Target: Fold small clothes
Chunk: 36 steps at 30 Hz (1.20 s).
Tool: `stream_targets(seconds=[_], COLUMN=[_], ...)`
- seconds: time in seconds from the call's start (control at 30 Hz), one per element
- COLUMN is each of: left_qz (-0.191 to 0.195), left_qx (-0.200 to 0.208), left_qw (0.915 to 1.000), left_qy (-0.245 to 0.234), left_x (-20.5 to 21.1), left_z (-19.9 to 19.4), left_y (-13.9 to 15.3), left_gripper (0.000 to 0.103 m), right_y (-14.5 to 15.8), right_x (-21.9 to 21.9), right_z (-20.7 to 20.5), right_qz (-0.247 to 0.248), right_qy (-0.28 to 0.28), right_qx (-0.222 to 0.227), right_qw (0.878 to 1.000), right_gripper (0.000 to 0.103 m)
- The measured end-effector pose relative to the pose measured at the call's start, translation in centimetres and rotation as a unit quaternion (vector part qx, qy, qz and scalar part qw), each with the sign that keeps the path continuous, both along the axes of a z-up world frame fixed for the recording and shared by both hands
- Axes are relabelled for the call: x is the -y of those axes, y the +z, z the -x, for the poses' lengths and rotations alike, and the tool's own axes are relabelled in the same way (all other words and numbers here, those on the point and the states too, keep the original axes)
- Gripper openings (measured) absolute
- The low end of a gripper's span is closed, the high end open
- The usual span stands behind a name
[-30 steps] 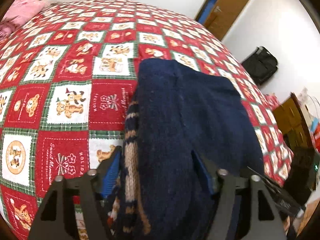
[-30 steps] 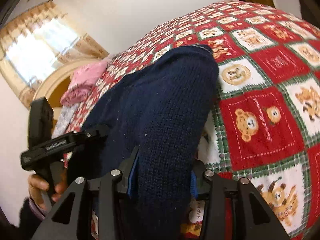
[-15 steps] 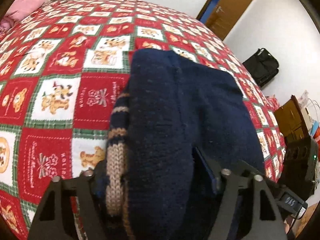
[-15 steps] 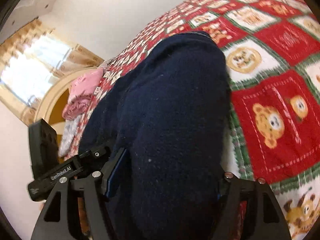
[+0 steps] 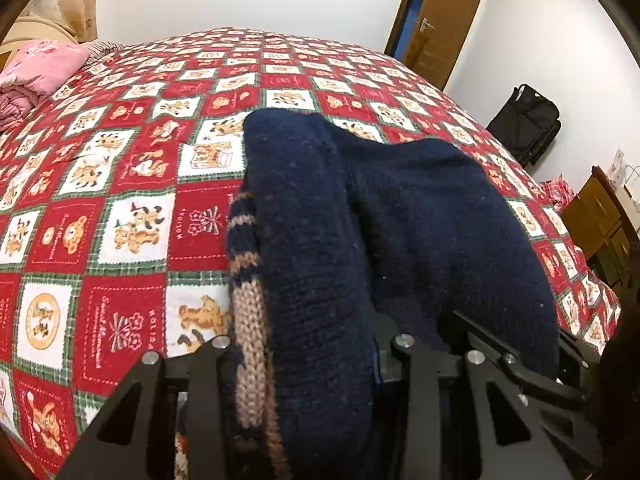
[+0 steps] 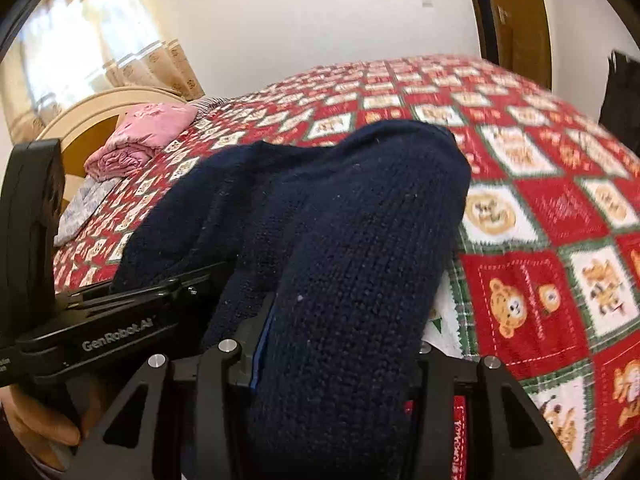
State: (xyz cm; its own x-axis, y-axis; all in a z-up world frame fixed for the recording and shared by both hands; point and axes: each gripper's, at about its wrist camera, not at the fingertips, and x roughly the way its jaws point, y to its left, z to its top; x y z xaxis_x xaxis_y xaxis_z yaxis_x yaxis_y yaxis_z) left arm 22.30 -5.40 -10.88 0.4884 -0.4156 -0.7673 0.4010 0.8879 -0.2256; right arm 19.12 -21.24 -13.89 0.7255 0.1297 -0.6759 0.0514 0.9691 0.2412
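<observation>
Both tools matte black: left tool [image 5: 308, 356], right tool [image 6: 332, 356]. Angular finger arms, triangular cutouts, silver screw heads, blue pad edges. White "GenRobot.AI" lettering on left tool's body.

One sweater [image 5: 420, 216], two grippers [image 5: 304, 364]

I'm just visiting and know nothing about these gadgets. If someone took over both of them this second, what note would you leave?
Left gripper: jaws have just been closing, now clamped on the near edge of the navy sweater, beside its striped cuff.
Right gripper: jaws have just been closing, also clamped on the sweater's near edge.
Sweater lies bunched on the red patchwork bedspread; folded pink cloth sits by the headboard.
Done: both near corners gripped.
Left: carry the edge over to fold, release, smooth.
</observation>
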Motion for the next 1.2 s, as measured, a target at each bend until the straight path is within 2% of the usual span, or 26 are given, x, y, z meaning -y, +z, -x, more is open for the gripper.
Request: stream_targets(seconds=[0.2, 0.47, 0.6, 0.93, 1.2], left_qz=[0.018, 0.036, 0.050, 0.070, 0.060], left_qx=[0.000, 0.043, 0.054, 0.030, 0.037], left_qw=[0.9996, 0.9970, 0.9949, 0.9925, 0.9848], left_qy=[0.020, 0.054, 0.069, 0.095, 0.159], left_x=[-1.2, -4.5, -6.3, -9.5, -13.8], left_z=[0.7, 2.3, 2.9, 2.8, 1.5], left_y=[1.0, 4.2, 4.9, 3.7, 3.7], left_gripper=[0.041, 0.041, 0.041, 0.041, 0.041], right_y=[2.9, 6.2, 7.4, 7.3, 7.1], right_x=[-3.2, -6.6, -8.3, -11.6, -15.4], right_z=[1.3, 2.1, 2.5, 2.2, -1.6], right_qz=[0.042, 0.066, 0.080, 0.097, 0.081], right_qy=[0.033, 0.068, 0.083, 0.118, 0.180], right_qx=[0.038, 0.086, 0.101, 0.085, 0.077], right_qw=[0.998, 0.992, 0.988, 0.985, 0.977], right_gripper=[0.045, 0.045, 0.045, 0.045, 0.045])
